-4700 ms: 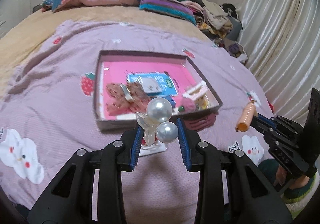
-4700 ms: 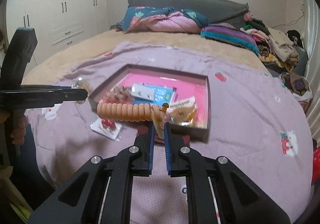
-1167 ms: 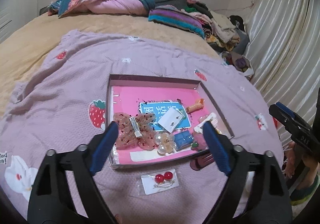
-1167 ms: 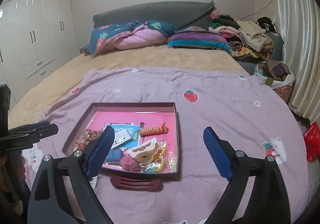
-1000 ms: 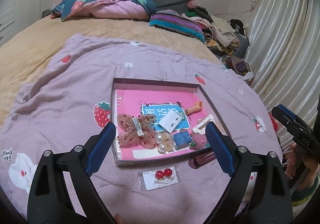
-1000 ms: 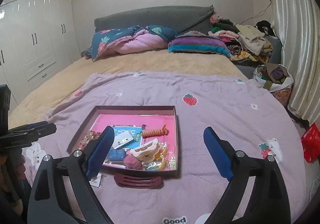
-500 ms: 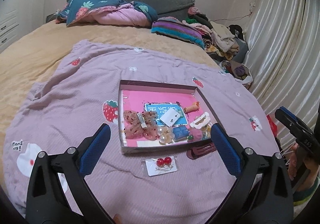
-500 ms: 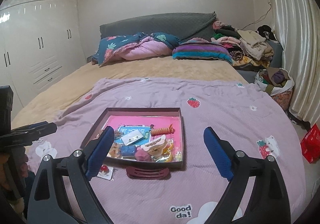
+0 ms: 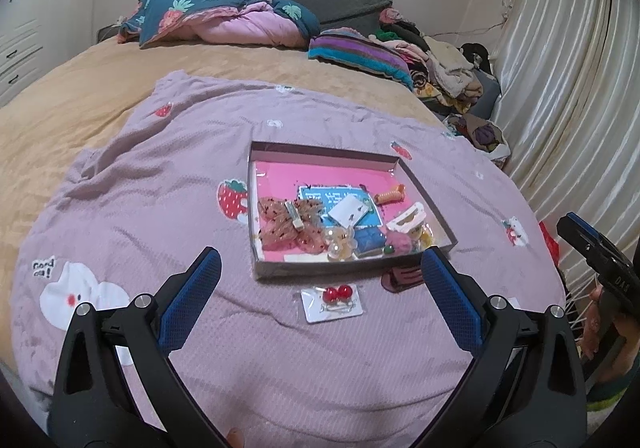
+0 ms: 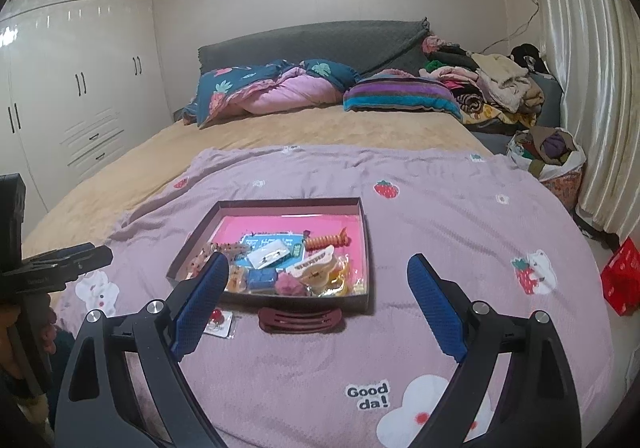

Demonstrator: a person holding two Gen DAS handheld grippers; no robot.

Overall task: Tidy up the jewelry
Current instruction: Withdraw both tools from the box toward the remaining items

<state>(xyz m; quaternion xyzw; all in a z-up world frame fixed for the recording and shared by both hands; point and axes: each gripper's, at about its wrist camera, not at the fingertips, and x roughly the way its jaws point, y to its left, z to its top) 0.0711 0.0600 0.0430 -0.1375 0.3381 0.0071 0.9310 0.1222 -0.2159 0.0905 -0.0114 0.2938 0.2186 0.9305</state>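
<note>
Both hand-held grippers hang over the near edge of the bed with nothing between their blue pads: the left hand-held gripper (image 9: 320, 298) has just been opening and stands wide, and the right hand-held gripper (image 10: 316, 302) is spread wide too. On the purple blanket (image 9: 160, 184) lies the box (image 9: 432, 204), its pink floor crowded with a bow (image 9: 288, 228), a blue card (image 9: 340, 202), a coil tie (image 9: 391, 194), pearls (image 9: 340, 244) and a white clip (image 9: 410, 218). Outside it, just beside its near wall, lie a maroon clip (image 10: 300, 320) and a packet of red earrings (image 9: 334, 298).
</note>
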